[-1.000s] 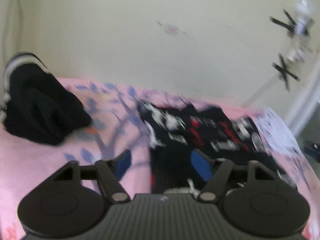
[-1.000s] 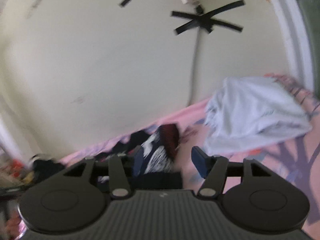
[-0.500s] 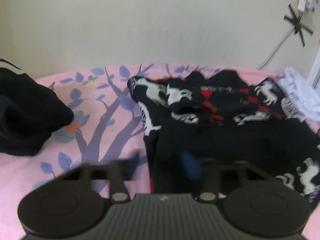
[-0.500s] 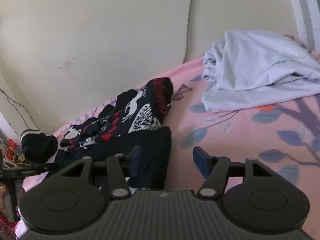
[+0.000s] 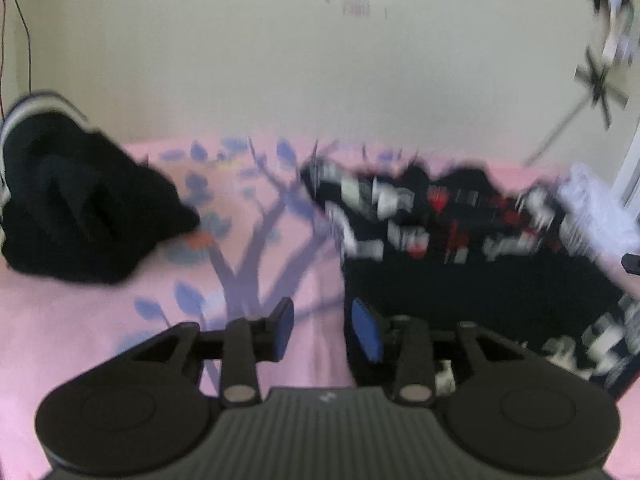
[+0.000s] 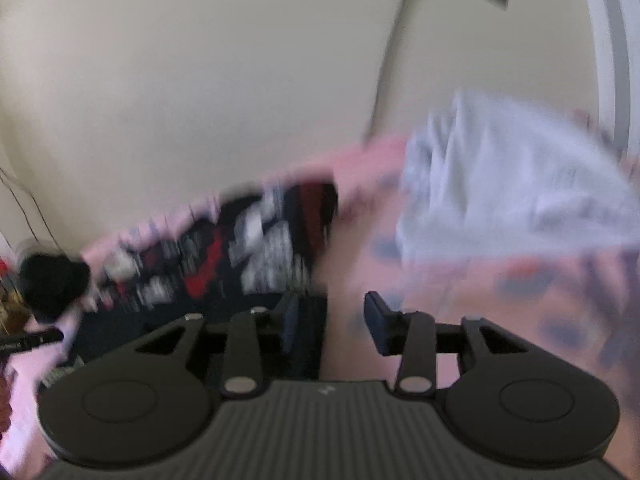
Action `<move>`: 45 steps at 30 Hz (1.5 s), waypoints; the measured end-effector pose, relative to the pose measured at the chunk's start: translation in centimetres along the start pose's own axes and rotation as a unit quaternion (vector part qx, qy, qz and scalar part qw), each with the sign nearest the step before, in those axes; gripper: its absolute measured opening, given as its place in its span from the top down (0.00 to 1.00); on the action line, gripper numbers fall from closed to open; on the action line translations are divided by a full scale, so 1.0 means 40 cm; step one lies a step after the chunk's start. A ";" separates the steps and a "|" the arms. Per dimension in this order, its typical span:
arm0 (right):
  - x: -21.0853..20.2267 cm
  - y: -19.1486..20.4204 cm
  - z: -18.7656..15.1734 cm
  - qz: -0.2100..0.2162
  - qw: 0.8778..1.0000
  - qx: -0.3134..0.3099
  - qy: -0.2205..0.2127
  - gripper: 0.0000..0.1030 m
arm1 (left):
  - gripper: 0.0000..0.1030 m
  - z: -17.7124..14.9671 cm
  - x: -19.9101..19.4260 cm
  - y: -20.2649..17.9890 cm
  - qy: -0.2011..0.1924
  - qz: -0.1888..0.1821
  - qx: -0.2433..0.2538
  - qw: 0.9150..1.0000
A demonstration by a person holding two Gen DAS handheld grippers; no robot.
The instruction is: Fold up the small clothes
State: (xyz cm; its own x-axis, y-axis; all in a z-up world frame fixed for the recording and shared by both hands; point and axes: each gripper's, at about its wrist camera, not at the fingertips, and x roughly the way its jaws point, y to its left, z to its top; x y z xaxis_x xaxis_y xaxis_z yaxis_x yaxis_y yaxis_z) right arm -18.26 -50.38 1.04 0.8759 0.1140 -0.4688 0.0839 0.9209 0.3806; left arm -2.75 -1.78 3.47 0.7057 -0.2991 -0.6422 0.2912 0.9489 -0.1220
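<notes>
A black garment with white and red patterns [image 5: 460,248] lies on the pink bed sheet [image 5: 100,320], partly folded. It also shows in the right wrist view [image 6: 240,256]. My left gripper [image 5: 322,330] is open and empty at the garment's left edge, its right finger over the dark cloth. My right gripper [image 6: 334,326] is open and empty at the garment's right edge, its left finger over the dark cloth. Both views are blurred by motion.
A black garment with white stripes [image 5: 72,200] is heaped at the left; it shows small in the right wrist view [image 6: 52,280]. A pale white garment [image 6: 512,188] lies crumpled to the right. A cream wall [image 5: 280,60] stands behind the bed.
Both cameras have tilted and shifted, and the views are more blurred. The left gripper's fingers now stand apart at the garment's left edge. The right gripper stays open.
</notes>
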 end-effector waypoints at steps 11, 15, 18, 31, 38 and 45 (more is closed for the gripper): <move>0.383 0.151 0.309 0.092 0.992 -0.020 0.089 0.23 | 0.17 0.390 0.364 -0.165 0.042 -0.068 0.045 0.996; 0.582 0.169 0.283 0.067 0.987 -0.020 0.141 0.14 | 0.10 0.396 0.554 -0.214 0.105 -0.040 0.057 0.992; 0.667 0.172 0.259 0.078 0.980 -0.031 0.180 0.21 | 0.36 0.379 0.629 -0.233 0.133 -0.056 0.069 0.987; 0.333 0.299 0.212 0.104 0.985 -0.131 0.043 0.91 | 0.86 0.310 0.289 -0.220 0.012 -0.159 0.048 0.986; -0.001 0.313 0.015 0.115 0.977 -0.179 -0.010 0.92 | 0.88 0.101 -0.006 -0.210 -0.022 -0.224 0.027 0.974; -0.082 0.270 -0.249 0.071 0.985 -0.159 -0.001 0.85 | 0.69 -0.158 -0.029 -0.229 0.027 -0.180 0.033 0.983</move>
State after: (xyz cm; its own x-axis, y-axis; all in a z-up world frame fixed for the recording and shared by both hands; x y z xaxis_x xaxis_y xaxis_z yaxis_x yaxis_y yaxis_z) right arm -24.97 -37.11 -1.24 0.8687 0.2492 -0.4282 -0.1922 0.9661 0.1724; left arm -10.31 -9.47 0.54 0.5146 -0.6060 -0.6067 0.5575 0.7740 -0.3002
